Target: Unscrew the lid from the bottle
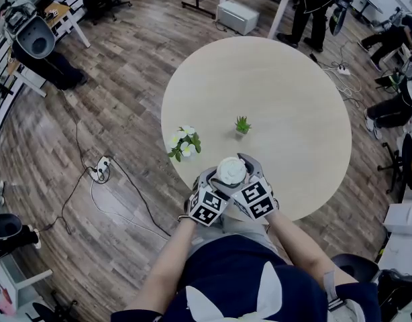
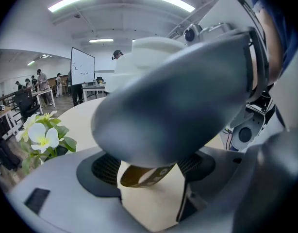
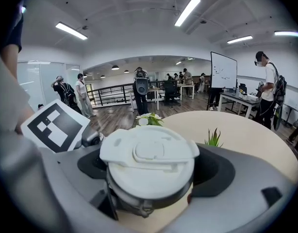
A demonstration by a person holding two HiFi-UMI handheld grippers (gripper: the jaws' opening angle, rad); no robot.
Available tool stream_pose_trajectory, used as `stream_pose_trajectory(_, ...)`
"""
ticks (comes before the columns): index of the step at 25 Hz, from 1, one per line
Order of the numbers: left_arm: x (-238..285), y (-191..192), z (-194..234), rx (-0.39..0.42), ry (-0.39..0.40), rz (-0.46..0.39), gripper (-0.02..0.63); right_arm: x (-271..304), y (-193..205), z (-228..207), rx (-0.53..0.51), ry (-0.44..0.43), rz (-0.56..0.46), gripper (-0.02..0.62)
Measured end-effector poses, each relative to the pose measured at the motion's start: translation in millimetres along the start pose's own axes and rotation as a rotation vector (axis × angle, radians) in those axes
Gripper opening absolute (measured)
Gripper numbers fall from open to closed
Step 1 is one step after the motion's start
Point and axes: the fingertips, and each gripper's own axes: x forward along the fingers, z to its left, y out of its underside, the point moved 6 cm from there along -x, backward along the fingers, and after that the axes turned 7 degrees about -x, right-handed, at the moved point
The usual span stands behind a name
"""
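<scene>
The bottle [image 2: 150,203] sits right between the two jaws of the left claw [image 2: 149,171]. The jaws press on its cream body from both sides, just under a brown band. So the left claw is pinching the bottle.

The white lid [image 3: 149,154] is on top of the bottle, above the left claw. The right claw [image 3: 151,168] is pinching the lid. The lid fills the gap between its two jaws and touches the dark pads on both sides. The lid is round and has a flap on its top.

In the left gripper view, one big grey jaw of the right claw is very close, just above the left claw's jaws. It hides most of the top of the bottle.

In the head view, the two claws meet at the bottle, one on each side. Their cubes with black and white squares sit side by side behind the bottle, on the person's side.

The bottle is over the near edge of the round table [image 1: 293,113]. I cannot tell if its bottom rests on the table.

Some white flowers [image 1: 184,143] stand on the table past the left claw, a bit to its left. A little green plant [image 1: 243,125] stands past the right claw. Both are apart from the claws.
</scene>
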Motion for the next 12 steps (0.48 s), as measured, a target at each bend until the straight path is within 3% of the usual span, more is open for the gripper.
stream_pose_trajectory(12, 1, -1, 0, 0.001, -0.002, 0.004, 0.347, -20, -16, -11, 0.065, 0.018, -0.056, 0.477)
